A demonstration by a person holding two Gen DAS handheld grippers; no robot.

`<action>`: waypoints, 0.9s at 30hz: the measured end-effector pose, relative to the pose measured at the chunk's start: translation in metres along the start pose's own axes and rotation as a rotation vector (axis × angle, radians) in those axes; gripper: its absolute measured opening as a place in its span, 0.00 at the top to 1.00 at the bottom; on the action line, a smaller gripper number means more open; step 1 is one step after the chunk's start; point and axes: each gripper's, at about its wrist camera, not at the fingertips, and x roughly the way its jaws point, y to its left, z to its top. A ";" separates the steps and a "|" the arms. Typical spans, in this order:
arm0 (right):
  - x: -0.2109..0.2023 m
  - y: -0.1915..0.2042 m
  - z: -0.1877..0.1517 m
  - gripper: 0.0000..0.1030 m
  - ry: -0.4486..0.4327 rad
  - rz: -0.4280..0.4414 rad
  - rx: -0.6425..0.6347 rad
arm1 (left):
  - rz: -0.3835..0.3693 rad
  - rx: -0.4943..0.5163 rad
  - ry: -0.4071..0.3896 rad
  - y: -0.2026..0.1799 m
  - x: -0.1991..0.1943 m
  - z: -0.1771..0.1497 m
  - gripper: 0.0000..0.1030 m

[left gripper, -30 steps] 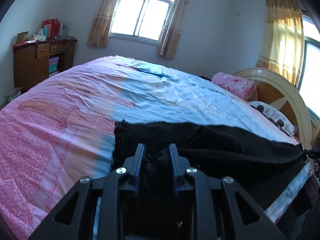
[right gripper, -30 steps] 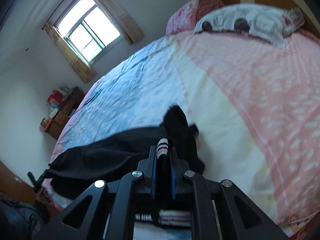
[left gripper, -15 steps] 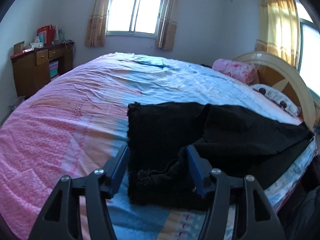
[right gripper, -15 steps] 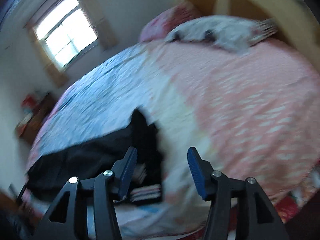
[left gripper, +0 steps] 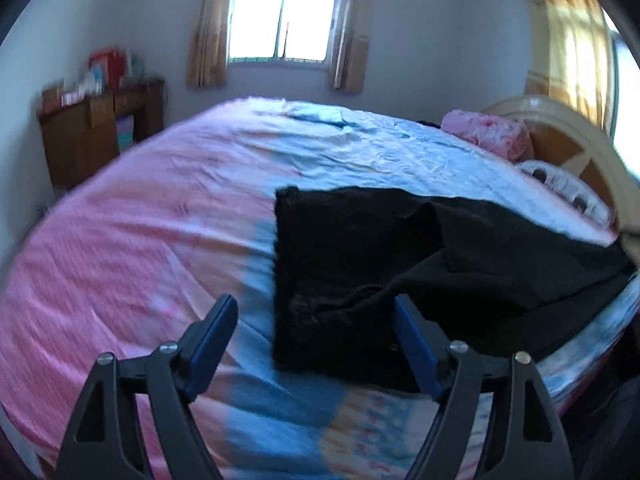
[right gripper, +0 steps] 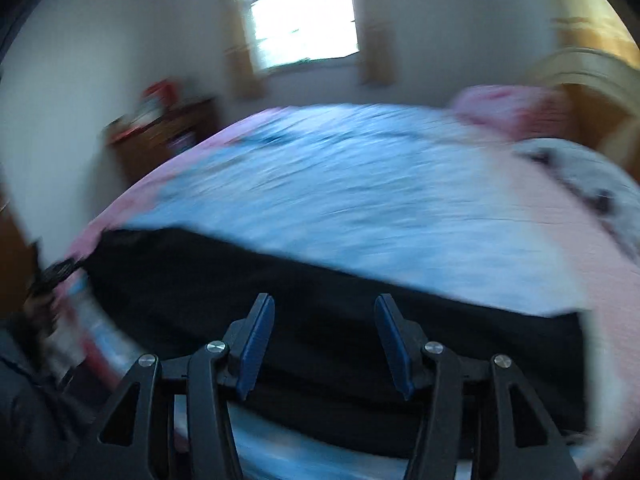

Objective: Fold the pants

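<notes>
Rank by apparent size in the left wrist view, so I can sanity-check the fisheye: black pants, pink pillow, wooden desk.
1. black pants
2. wooden desk
3. pink pillow
The pants lie nearest the camera, which inflates them.

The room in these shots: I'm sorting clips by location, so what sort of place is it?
A home bedroom, most likely: a large bed with pillows against a curved headboard, a curtained window, and a cluttered wooden desk.
</notes>
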 end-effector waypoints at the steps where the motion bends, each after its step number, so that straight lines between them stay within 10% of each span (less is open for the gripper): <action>1: 0.012 0.016 0.001 0.47 0.018 0.032 -0.039 | -0.016 -0.029 -0.006 0.000 -0.004 -0.003 0.22; 7: 0.090 0.109 -0.006 0.47 0.131 0.128 -0.278 | -0.066 -0.091 0.049 -0.013 -0.006 -0.013 0.35; 19: 0.143 0.165 -0.023 0.47 0.221 0.090 -0.462 | -0.115 -0.114 0.024 -0.008 0.031 0.015 0.40; 27: 0.176 0.185 -0.037 0.82 0.277 0.036 -0.598 | -0.136 -0.070 0.010 -0.009 0.031 0.017 0.70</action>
